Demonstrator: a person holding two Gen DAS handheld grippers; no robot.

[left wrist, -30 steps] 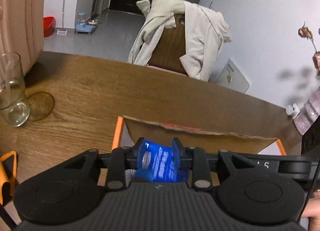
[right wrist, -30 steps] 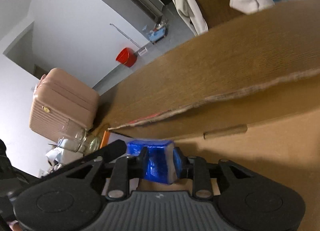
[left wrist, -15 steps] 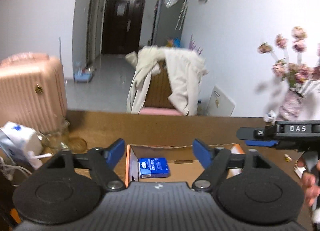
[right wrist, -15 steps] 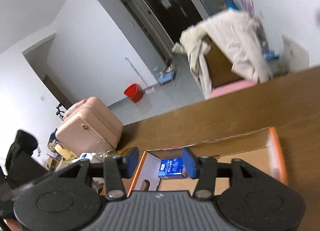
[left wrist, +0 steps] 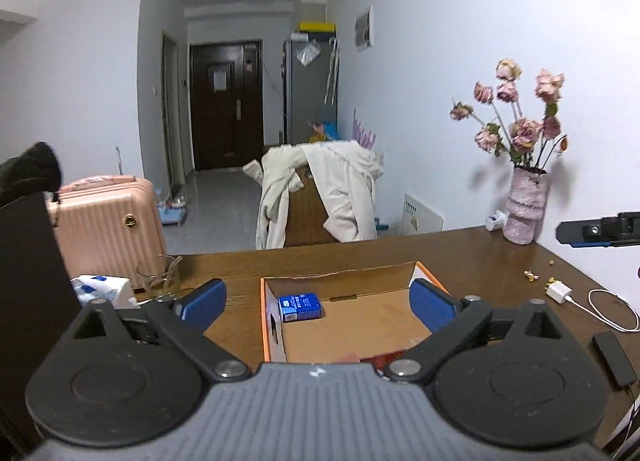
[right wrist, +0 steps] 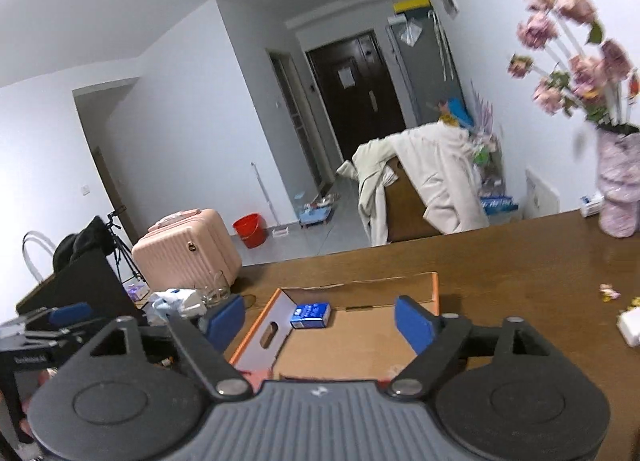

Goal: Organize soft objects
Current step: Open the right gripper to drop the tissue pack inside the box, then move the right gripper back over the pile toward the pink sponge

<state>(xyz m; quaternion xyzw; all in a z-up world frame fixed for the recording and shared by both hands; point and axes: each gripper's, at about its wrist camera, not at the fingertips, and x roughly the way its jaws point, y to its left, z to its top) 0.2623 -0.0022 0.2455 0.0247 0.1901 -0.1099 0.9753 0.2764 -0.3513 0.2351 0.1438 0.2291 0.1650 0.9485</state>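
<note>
While both jaws opening, empty, left gripper point(left wrist: 318, 299) and right gripper point(right wrist: 320, 319) above open cardboard box point(left wrist: 424, 270); small blue tissue pack point(left wrist: 299, 306) rests inside; next soft item: pinch gently.

White walls point(left wrist: 420, 61) and a white ceiling point(right wrist: 160, 1) enclosed a dim room with a pale grey tiled floor point(left wrist: 224, 201). A dark double door point(left wrist: 226, 105) closed the far end of the hallway, with a grey cabinet point(left wrist: 310, 89) just beside it on the right. A wooden chair point(left wrist: 310, 213) draped with a cream coat point(left wrist: 340, 181) stood behind the brown wooden table point(left wrist: 460, 257). A pink suitcase point(left wrist: 104, 225) stood on the floor at the left, and a red bucket point(right wrist: 250, 229) sat near the wall.
</note>
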